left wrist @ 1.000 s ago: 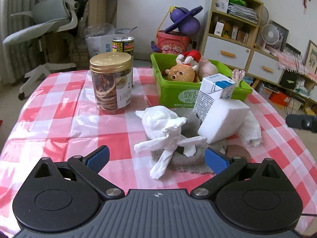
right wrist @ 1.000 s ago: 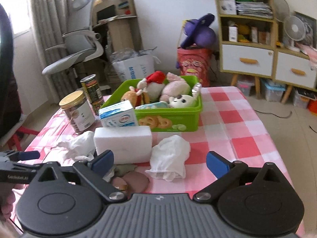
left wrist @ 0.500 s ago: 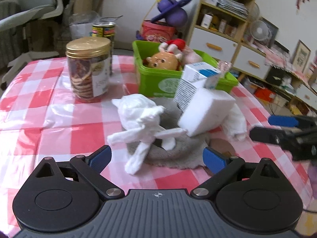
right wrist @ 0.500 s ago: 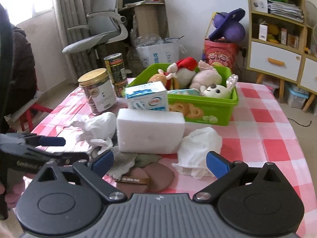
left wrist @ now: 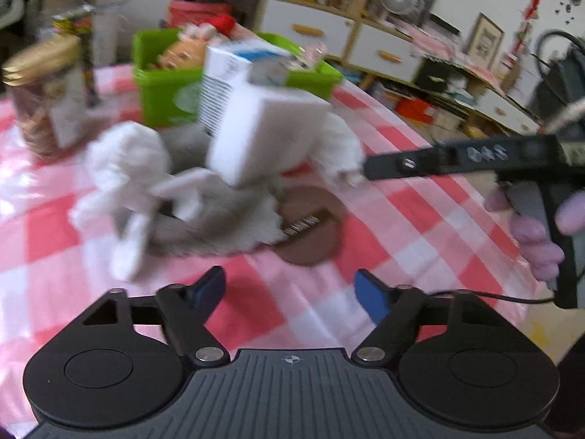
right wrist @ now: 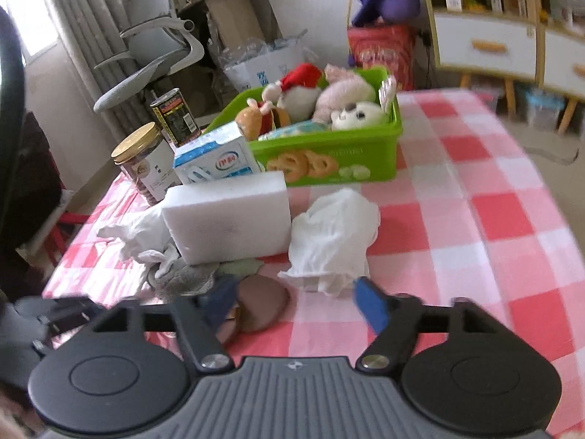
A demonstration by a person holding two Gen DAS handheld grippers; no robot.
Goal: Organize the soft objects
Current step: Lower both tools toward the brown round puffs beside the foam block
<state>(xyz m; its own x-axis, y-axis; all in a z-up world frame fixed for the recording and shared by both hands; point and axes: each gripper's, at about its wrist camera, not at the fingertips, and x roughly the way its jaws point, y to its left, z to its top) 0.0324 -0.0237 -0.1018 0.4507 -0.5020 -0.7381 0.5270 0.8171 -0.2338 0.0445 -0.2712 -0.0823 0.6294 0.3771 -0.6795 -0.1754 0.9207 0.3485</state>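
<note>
We had both grippers empty with jaws apart — the right gripper (right wrist: pixel 289 301) low over the crumpled white cloth (right wrist: pixel 332 237), the left gripper (left wrist: pixel 289 289) back from the pile. The cloth lay mid-table, touching the white sponge block (right wrist: pixel 228 219), in front of the green bin (right wrist: pixel 329 161) of plush toys. In our judgement, a good grasp meant pinching the cloth's raised folds, clear of the sponge. Being bunched, it pointed no clear way; its longer run went roughly toward the bin.

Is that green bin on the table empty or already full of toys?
Nearly full: several plush toys fill the green bin above its rim.
</note>
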